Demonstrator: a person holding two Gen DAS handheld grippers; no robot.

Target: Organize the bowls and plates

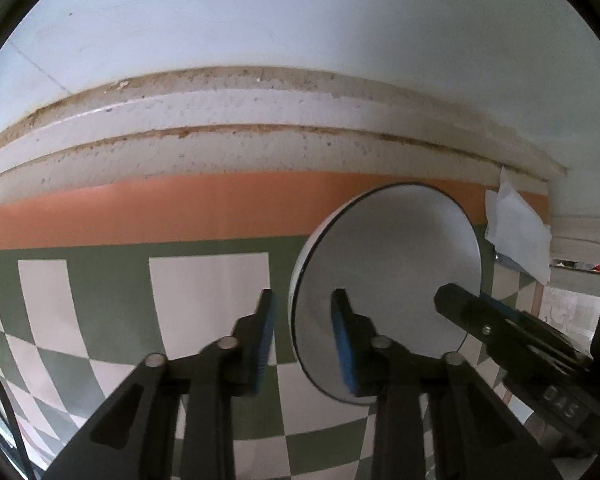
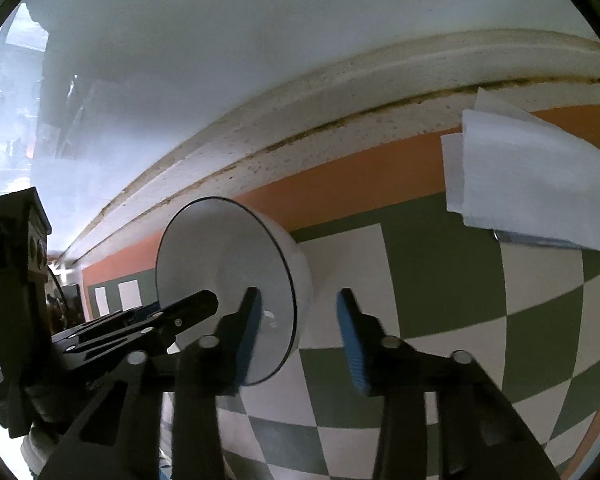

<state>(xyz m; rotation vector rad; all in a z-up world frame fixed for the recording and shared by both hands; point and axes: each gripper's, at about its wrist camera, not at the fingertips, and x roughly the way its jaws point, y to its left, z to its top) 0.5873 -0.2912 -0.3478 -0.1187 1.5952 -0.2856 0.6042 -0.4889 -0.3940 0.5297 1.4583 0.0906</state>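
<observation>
A white bowl with a thin dark rim [image 1: 392,280] is tipped on its side above the checkered cloth, its opening facing the cameras. My left gripper [image 1: 304,312] is open, its jaws straddling the bowl's left rim edge with a gap on each side. My right gripper [image 2: 298,312] is open too, its jaws straddling the bowl's [image 2: 220,280] right rim. The right gripper's finger [image 1: 460,304] shows at the bowl's lower right in the left wrist view. The left gripper's finger [image 2: 192,304] reaches the bowl's lower left in the right wrist view. What bears the bowl's weight I cannot tell.
A green and white checkered cloth with an orange border [image 1: 204,292] covers the table. A white moulded wall ledge [image 1: 260,120] runs behind it. A folded white paper [image 2: 532,184] lies at the far right over a metal utensil [image 2: 540,240].
</observation>
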